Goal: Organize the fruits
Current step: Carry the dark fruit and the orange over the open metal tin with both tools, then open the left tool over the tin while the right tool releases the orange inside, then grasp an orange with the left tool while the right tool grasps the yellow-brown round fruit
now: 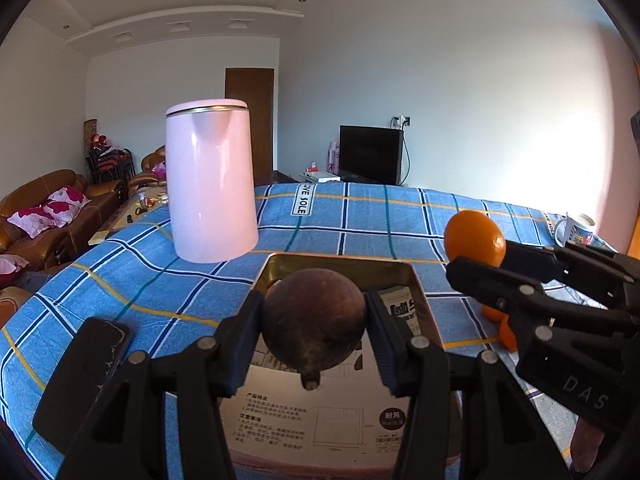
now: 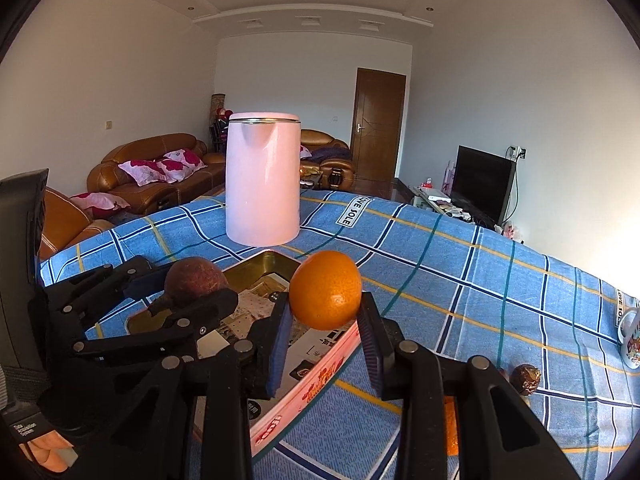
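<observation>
- The left gripper [image 1: 314, 334] was clamped on a dark brown round fruit [image 1: 314, 320], stem nub pointing down, and held it above the near part of the tin.
- The right gripper [image 2: 324, 316] was clamped on an orange [image 2: 325, 295], raised just above the tin's right-hand wall; in the left wrist view the same orange [image 1: 475, 239] appeared lifted clear of the cloth, right of the tin.
- The rectangular metal tin [image 1: 416, 280] lay open on the blue checked tablecloth [image 1: 360, 216], its floor lined with printed paper; no fruit was seen resting inside it.
- More fruit remained on the cloth at the near right: orange pieces [image 1: 506, 330] beneath the right gripper and a small brown fruit [image 2: 526, 378] just beyond it.
- A black phone [image 1: 86, 368] lay at the near left; a mug [image 1: 576, 230] stood at the far right.
- A pink kettle [image 1: 210, 180] stood just beyond the tin's far left corner.
- Judgement: the step in hand was carrying two fruits to the tin. The next move would call for lowering each onto the paper lining, apart from one another, before opening the jaws, since both would roll.
</observation>
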